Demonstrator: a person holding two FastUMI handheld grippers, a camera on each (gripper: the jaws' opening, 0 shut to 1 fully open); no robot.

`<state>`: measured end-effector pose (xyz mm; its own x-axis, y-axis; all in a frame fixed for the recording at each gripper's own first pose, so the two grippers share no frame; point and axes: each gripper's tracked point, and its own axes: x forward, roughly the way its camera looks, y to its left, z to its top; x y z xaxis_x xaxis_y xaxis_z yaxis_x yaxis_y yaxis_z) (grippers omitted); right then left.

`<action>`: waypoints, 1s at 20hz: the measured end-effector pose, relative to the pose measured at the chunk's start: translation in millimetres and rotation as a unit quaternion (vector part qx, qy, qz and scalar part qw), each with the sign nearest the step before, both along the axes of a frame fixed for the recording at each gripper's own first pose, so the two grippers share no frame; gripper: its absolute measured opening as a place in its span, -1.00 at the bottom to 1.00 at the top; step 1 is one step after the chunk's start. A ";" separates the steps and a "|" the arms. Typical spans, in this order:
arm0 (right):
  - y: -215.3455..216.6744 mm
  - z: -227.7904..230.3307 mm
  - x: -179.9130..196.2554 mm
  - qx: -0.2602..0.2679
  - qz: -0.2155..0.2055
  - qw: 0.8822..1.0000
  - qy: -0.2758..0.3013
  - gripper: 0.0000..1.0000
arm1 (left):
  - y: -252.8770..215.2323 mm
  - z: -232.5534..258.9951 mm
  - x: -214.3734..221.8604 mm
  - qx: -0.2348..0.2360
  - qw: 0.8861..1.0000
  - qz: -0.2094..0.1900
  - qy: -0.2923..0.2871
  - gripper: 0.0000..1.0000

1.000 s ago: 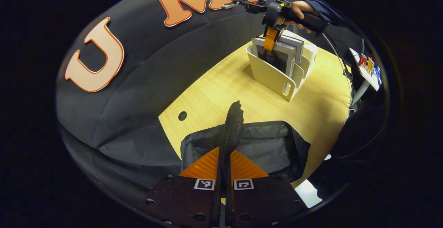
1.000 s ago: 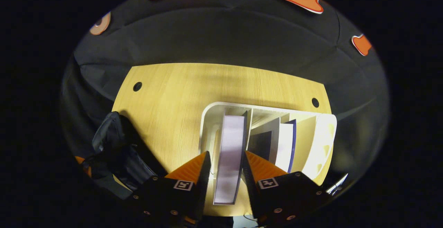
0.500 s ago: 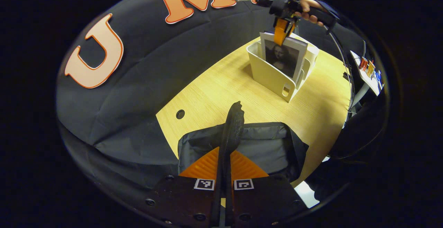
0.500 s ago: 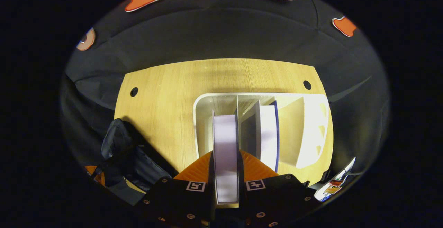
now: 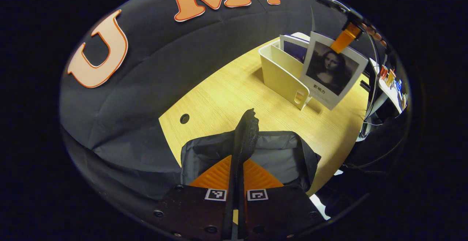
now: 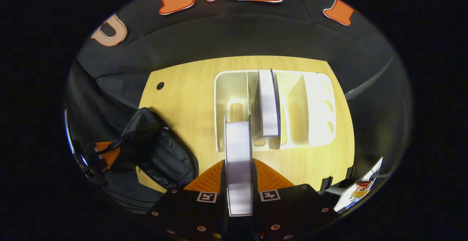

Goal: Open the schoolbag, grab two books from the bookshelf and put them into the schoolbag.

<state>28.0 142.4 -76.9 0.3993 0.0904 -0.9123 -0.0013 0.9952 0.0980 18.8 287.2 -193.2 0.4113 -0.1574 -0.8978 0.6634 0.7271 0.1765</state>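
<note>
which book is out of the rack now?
The portrait-cover book, gripped by the right gripper, hangs clear of the white rack. The blue-edged book stands inside.

My left gripper view looks low across the table (image 5: pixel 234 87) toward the bookshelf (image 5: pixel 283 76); my right gripper view looks down on both from above.

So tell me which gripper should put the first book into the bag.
Right. The right gripper is shut on the book, already lifted clear of the shelf. The left gripper is pinching the bag's flap.
</note>
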 end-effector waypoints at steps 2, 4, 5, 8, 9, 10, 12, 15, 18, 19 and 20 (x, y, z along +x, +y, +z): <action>6.9 5.4 -17.8 0.024 0.001 1.000 -0.002 -0.47 | -0.3 1.3 -3.4 -0.002 1.000 -0.001 0.002 -0.87; 6.0 10.8 -35.9 0.041 -0.009 0.999 -0.006 -0.48 | 2.6 2.5 -4.1 0.002 1.000 -0.003 0.002 -0.87; 4.8 11.9 -42.1 0.047 -0.016 0.999 -0.006 -0.48 | 2.6 3.4 -4.2 0.002 1.000 -0.003 0.003 -0.87; 3.6 13.1 -61.7 0.063 -0.032 0.997 -0.009 -0.48 | 1.3 0.4 -6.8 -0.008 1.000 0.004 0.008 -0.87; 4.7 13.2 -69.0 0.073 -0.036 0.997 -0.009 -0.48 | 0.7 -1.2 -8.4 -0.011 1.000 0.004 0.010 -0.88; 6.0 12.5 -75.1 0.086 -0.044 0.995 -0.009 -0.48 | 0.6 -1.5 -10.0 -0.012 1.000 0.004 0.012 -0.87; 11.9 10.2 -83.3 0.116 -0.056 0.992 -0.006 -0.48 | 2.6 -0.2 -9.2 -0.011 1.000 0.004 0.011 -0.87; 30.5 -5.4 -91.6 0.172 -0.068 0.983 0.000 -0.49 | 1.4 -0.8 -9.3 -0.016 1.000 0.006 0.016 -0.87; 55.4 -13.3 -88.1 0.232 -0.087 0.969 0.003 -0.49 | 1.4 -2.3 -5.5 -0.025 0.999 0.016 0.014 -0.88; 62.6 -18.0 -82.0 0.250 -0.093 0.964 -0.003 -0.49 | -0.9 -2.0 -5.8 -0.034 0.999 0.019 0.014 -0.87; 69.7 -22.8 -75.9 0.269 -0.102 0.958 -0.004 -0.50 | -3.6 -0.8 -4.7 -0.041 0.999 0.025 0.016 -0.87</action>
<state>-47.9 212.1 -99.6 0.4660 0.4651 -0.7526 0.1852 0.7805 0.5970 14.1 283.6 -194.0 0.3920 -0.2107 -0.8955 0.6298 0.7710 0.0943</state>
